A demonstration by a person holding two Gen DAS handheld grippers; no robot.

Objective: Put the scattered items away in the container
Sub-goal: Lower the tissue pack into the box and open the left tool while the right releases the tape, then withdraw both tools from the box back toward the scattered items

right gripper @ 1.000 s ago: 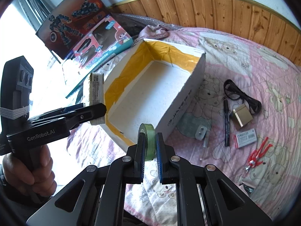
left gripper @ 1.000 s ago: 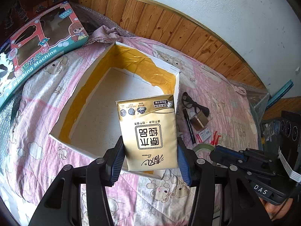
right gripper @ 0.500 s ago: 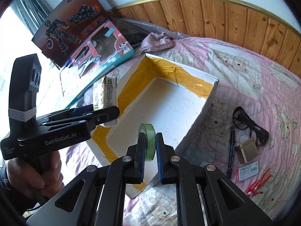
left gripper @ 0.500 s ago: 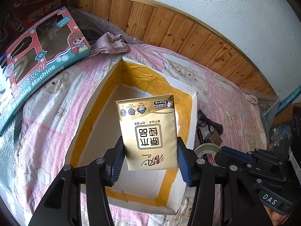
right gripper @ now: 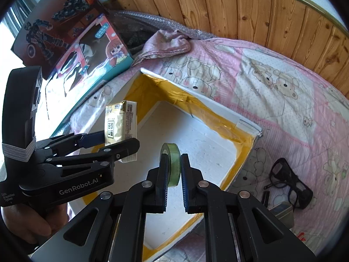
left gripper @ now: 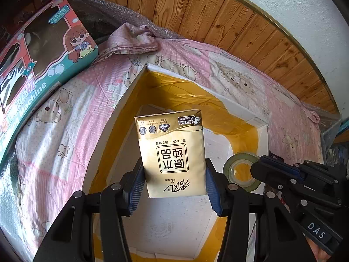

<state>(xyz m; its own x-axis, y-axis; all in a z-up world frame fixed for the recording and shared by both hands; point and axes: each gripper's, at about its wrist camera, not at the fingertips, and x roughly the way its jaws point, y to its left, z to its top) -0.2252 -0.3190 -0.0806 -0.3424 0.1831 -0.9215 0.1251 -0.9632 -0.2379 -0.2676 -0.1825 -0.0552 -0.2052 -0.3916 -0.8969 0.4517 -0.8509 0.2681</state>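
Note:
A gold tissue pack (left gripper: pixel 172 157) stands upright between the fingers of my left gripper (left gripper: pixel 173 183), which is shut on it. It hangs over the open white box (left gripper: pixel 244 111) lined with yellow tape. My right gripper (right gripper: pixel 173 170) is shut on a green tape roll (right gripper: pixel 171 163), held on edge above the box floor (right gripper: pixel 192 152). In the right wrist view the left gripper (right gripper: pixel 117 144) holds the tissue pack (right gripper: pixel 120 126) over the box's left side. The tape roll (left gripper: pixel 241 171) shows in the left wrist view at the right gripper's tip.
Two toy boxes (right gripper: pixel 87 54) lean at the left beside the white box. A bunched pink cloth (right gripper: pixel 168 43) lies behind it. On the pink bedspread to the right lie a black cable (right gripper: pixel 288 183), a pen (right gripper: pixel 265 196) and a small brass-coloured box (right gripper: pixel 281 209). A wooden headboard (left gripper: pixel 218 17) runs behind.
Both grippers have moved forward and over the white box with their loads. The box now fills the lower view, and most loose items on the right have dropped out of the left wrist view.

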